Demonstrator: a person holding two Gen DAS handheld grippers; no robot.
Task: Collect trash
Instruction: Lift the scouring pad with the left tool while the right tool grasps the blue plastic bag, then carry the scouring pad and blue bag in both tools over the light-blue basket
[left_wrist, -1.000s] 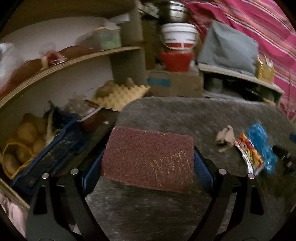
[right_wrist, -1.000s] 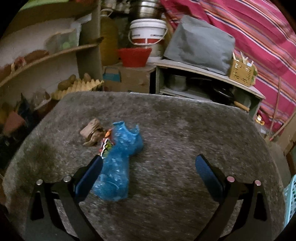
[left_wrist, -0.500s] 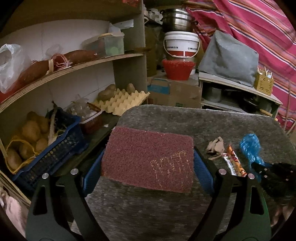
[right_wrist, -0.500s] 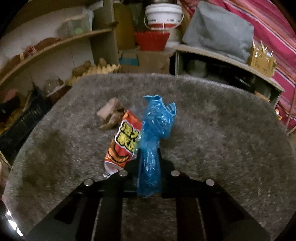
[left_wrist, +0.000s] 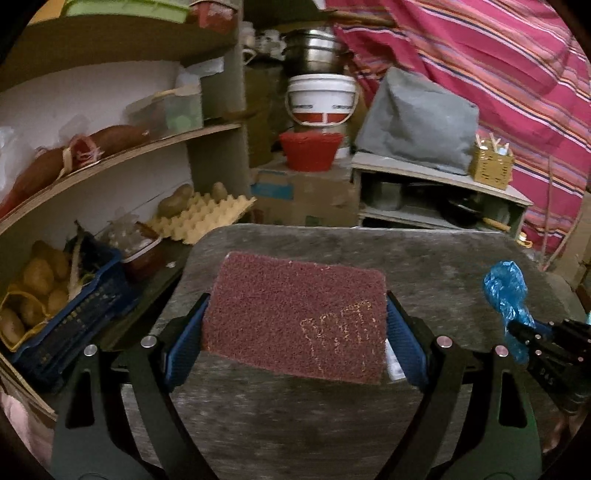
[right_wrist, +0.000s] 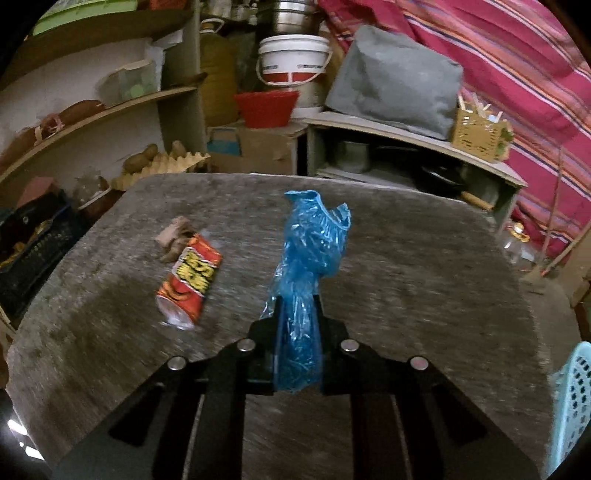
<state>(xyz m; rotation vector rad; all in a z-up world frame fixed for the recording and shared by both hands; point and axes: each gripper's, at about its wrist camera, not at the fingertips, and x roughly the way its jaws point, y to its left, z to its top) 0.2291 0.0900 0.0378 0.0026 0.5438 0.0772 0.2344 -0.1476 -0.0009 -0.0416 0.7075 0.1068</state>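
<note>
Blue bag (right_wrist: 306, 280) pinched in my right gripper (right_wrist: 297, 314). Left gripper (left_wrist: 295, 325) clamps the maroon pad (left_wrist: 295, 317). Snack wrapper (right_wrist: 188, 280) lies left of the right gripper on the worktop (right_wrist: 424, 288).

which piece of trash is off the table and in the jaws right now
The blue plastic bag, clamped in the right gripper; the red wrapper and brown scrap lie on the table.

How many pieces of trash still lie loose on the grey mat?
2: a red snack wrapper left of the held blue bag, and a crumpled brown scrap touching its far end. More may be hidden.
</note>
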